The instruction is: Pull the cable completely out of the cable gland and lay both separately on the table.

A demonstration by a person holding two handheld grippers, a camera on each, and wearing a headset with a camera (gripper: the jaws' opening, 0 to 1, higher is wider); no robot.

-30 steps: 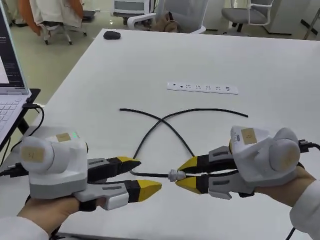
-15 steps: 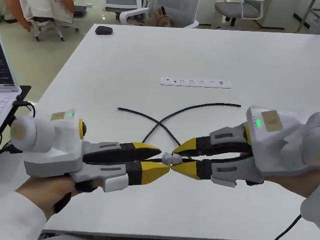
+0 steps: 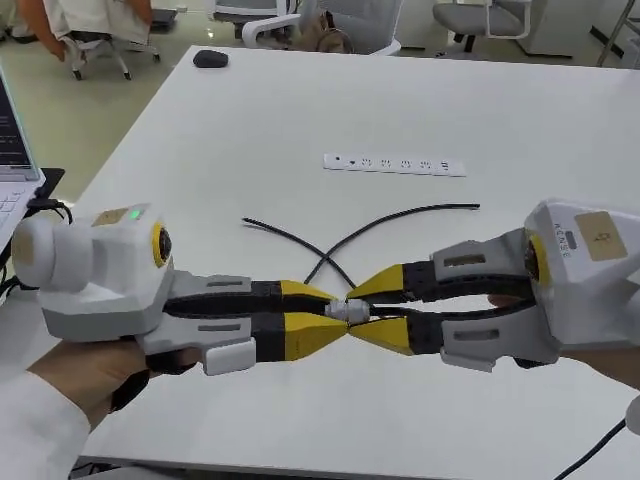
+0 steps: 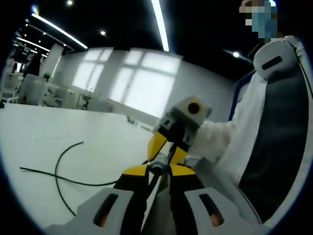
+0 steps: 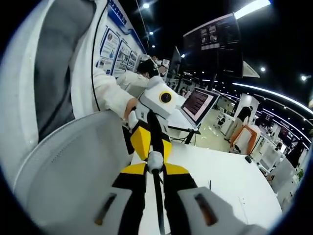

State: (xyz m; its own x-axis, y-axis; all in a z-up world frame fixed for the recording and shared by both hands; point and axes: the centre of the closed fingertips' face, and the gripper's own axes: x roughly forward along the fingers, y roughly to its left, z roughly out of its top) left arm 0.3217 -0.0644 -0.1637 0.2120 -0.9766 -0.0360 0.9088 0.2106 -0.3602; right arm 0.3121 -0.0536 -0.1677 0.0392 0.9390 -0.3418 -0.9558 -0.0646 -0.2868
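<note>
**Two claws meet nose to nose at the cable gland**

The head view gives the whole layout. The cable gland, a small pale grey-white fitting, sits between two yellow-tipped claws that point straight at each other. The left claw is on one side of the gland and the right claw on the other. Beyond the gland, the thin black cable lies on the white counter in two runs that cross. Farther beyond the gland a white power strip lies flat.

The left gripper view adds the cable's path. It curves loosely over the counter and climbs to the gland, with the right claw and a person's white sleeve just behind the gland.

The right gripper view adds a short black length of cable running back from the gland between the right claw's own jaws. It also shows the left claw head-on just past the gland, and an open laptop well behind it.

The right claw pinches the gland between its tips, with its jaws bowed apart behind them. The left claw is pressed together on the cable right where it leaves the gland, its tips touching the fitting. The cable is not yet out of the gland.
</note>
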